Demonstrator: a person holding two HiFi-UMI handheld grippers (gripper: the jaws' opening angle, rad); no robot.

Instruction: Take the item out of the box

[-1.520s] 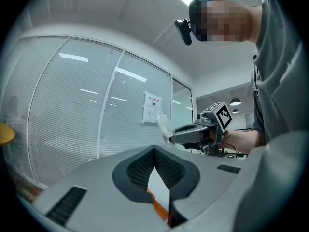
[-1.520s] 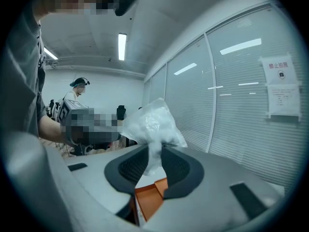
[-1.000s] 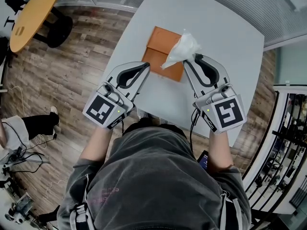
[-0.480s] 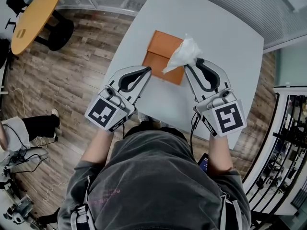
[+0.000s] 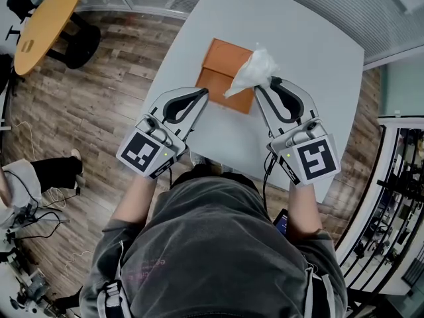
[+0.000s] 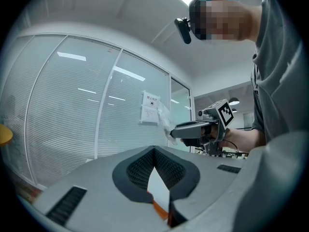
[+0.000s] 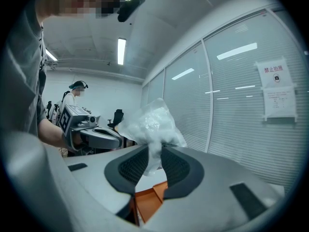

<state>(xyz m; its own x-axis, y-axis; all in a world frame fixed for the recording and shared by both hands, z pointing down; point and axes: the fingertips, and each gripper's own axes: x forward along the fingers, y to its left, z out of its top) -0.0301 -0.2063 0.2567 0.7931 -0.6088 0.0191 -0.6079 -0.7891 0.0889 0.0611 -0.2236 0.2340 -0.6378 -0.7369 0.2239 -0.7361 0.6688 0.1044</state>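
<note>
Nothing we can log has shifted since the earlier frames: both grippers, bag and box keep their places.

Step in hand: lift-out. We judge the item raised out of the box point(image 5: 224, 63) and not yet set down, so the task looks mostly done.

Right gripper point(image 5: 264, 85): fingers point(image 7: 179, 169) closed narrow on the lower neck of the bag point(image 7: 148, 123), which bunches up above them.

Left gripper point(image 5: 203, 93): fingers point(image 6: 139, 170) together with nothing between them. The tips sit at the near left corner of the box; we cannot confirm contact.

Next move, as we judge it: carry the bag sideways off the box and lower it to bare worktop point(image 5: 301, 42). Keep the grip firm, since the film looks slippery.

Item: clear, crumpled plastic bag, whitish, soft and puffed. Its contents are not legible to us.

Location: held in the air over the right edge of the flat orange box, which lies on the pale worktop.
</note>
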